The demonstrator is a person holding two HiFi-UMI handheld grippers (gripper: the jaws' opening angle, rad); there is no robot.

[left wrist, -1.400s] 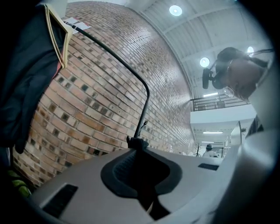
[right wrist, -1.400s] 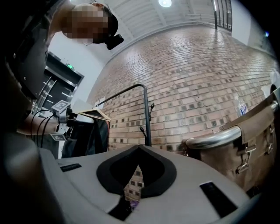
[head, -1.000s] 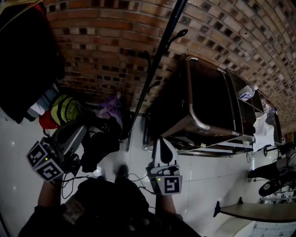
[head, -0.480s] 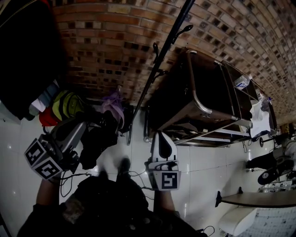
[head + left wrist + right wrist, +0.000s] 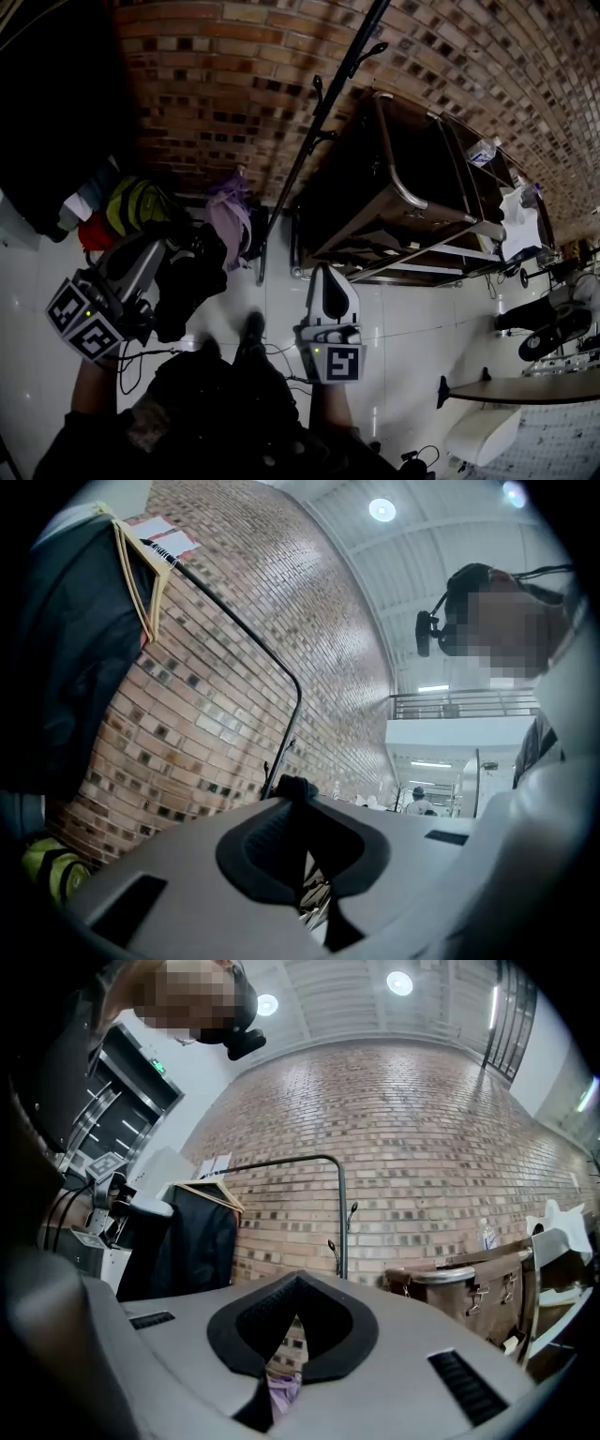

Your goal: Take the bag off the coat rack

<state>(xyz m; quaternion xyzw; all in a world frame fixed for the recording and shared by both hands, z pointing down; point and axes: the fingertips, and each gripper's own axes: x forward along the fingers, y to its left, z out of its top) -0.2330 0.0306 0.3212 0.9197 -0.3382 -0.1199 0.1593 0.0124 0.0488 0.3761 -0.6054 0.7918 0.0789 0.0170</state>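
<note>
- Head view: the black bag [image 5: 187, 286] is a soft, matte, slumped shape. It hangs at the tip of the left gripper [image 5: 163, 247], apart from the coat rack [image 5: 317, 127] and above the glossy white tiled floor [image 5: 403, 337].
- The coat rack is a thin black metal pole with short curled hooks, seen against the rough red-brown brick wall [image 5: 216, 84].
- In the left gripper view, the smooth grey jaws are pressed together with a dark fold of the bag's strap pinched at their tips.
- The right gripper [image 5: 325, 274] has pale shells and black ribbed pads. In the right gripper view the pads meet at the tip on nothing, and brick and a scrap of purple show through the diamond-shaped gap behind them.
- A purple cloth [image 5: 230, 214], a yellow-green bag [image 5: 136, 206] and a red item [image 5: 94, 242] lie along the foot of the wall, left of the pole.
- At far left a dark garment [image 5: 56, 112] hangs on a wooden hanger [image 5: 225, 1196] from a black rail [image 5: 246, 627].
- Right of the pole stands a dark brown cabinet [image 5: 356, 206] with a curved chrome tube [image 5: 390, 159].
- Thin cables [image 5: 281, 359] trail over the tiles by the person's shoes [image 5: 251, 328].
- Both grippers point roughly level toward the wall, with their marker cubes nearest the person. The left one angles rightward toward the bag, and the right one aims at the foot of the cabinet.
</note>
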